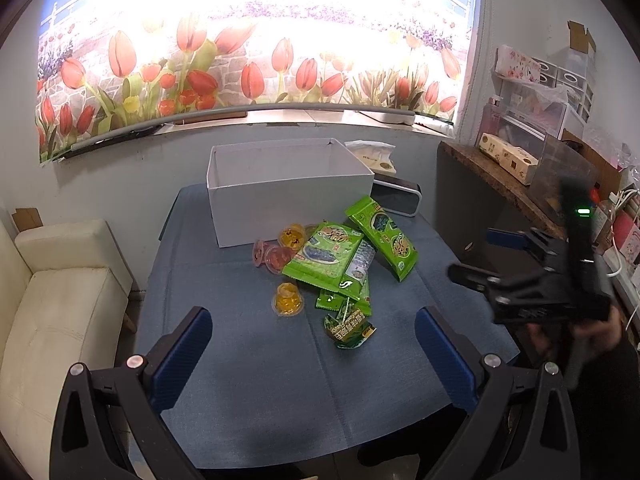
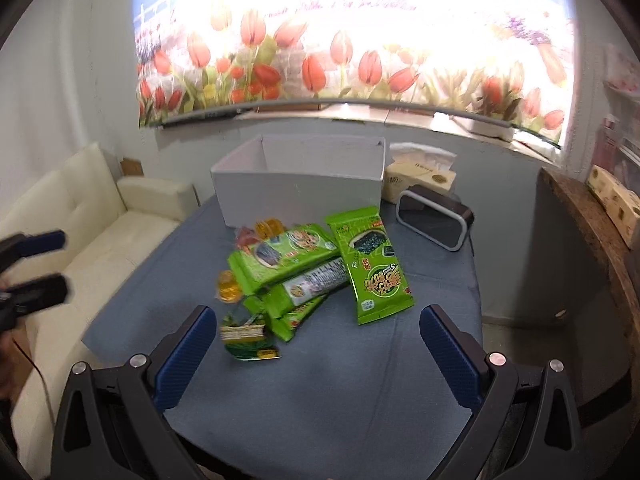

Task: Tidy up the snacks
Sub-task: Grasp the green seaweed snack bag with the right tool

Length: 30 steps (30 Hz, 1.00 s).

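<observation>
A heap of green seaweed snack packs [image 1: 328,260] [image 2: 280,264] lies mid-table, one pack [image 1: 384,236] [image 2: 370,266] apart at the right. Jelly cups sit by it: a yellow cup [image 1: 287,299] [image 2: 228,286] in front, pink ones [image 1: 276,256] behind. A small dark-green packet [image 1: 348,328] [image 2: 246,338] lies nearest. An open white box [image 1: 288,188] [image 2: 300,178] stands behind the heap. My left gripper [image 1: 312,344] is open above the near table, holding nothing. My right gripper [image 2: 318,344] is open too, empty; it appears in the left wrist view at right [image 1: 480,256].
A blue cloth [image 1: 248,400] [image 2: 340,392] covers the table. A black clock [image 1: 396,198] [image 2: 434,218] and a tissue pack [image 1: 372,156] [image 2: 424,174] sit right of the box. A cream sofa [image 1: 52,312] is left; a cluttered wooden shelf [image 1: 500,176] is right.
</observation>
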Each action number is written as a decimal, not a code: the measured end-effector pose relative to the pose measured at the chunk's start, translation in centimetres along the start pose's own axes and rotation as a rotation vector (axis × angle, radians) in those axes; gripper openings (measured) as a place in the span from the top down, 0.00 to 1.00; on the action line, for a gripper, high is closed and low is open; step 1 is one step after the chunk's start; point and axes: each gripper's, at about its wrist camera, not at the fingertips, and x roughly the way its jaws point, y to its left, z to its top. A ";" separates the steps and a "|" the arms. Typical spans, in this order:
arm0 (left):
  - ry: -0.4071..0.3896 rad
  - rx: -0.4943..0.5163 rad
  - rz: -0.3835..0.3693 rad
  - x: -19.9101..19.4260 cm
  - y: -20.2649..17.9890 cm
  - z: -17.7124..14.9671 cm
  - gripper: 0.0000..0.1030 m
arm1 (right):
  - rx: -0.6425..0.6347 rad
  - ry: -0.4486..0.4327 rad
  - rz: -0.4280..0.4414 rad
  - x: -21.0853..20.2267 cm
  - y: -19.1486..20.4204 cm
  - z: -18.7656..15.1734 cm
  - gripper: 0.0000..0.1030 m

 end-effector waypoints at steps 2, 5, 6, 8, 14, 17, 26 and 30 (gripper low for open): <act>0.002 -0.007 -0.001 0.1 0.1 -0.1 0.00 | -0.047 0.031 -0.044 3.4 -1.1 0.4 0.00; 0.012 -0.013 0.003 0.4 0.3 -0.5 0.00 | -0.057 0.081 -0.007 7.7 -3.2 1.0 0.00; 0.016 -0.015 0.010 0.5 0.4 -0.7 0.00 | -0.055 0.080 0.022 8.6 -3.7 1.1 0.00; 0.024 -0.018 0.013 0.7 0.5 -0.9 0.00 | -0.058 0.108 0.071 11.1 -4.9 1.6 0.00; 0.047 -0.034 0.025 1.2 1.2 -2.0 0.00 | -0.119 0.219 0.063 17.7 -6.8 2.4 0.00; 0.067 -0.034 0.031 1.8 1.5 -2.6 0.00 | -0.136 0.258 0.095 19.3 -7.1 2.5 0.00; 0.123 -0.040 0.004 5.3 1.5 -3.2 0.00 | -0.147 0.239 0.085 17.1 -7.0 1.5 0.31; 0.147 -0.023 -0.027 8.2 0.8 -3.1 0.00 | -0.079 0.226 0.066 13.7 -7.1 0.2 0.31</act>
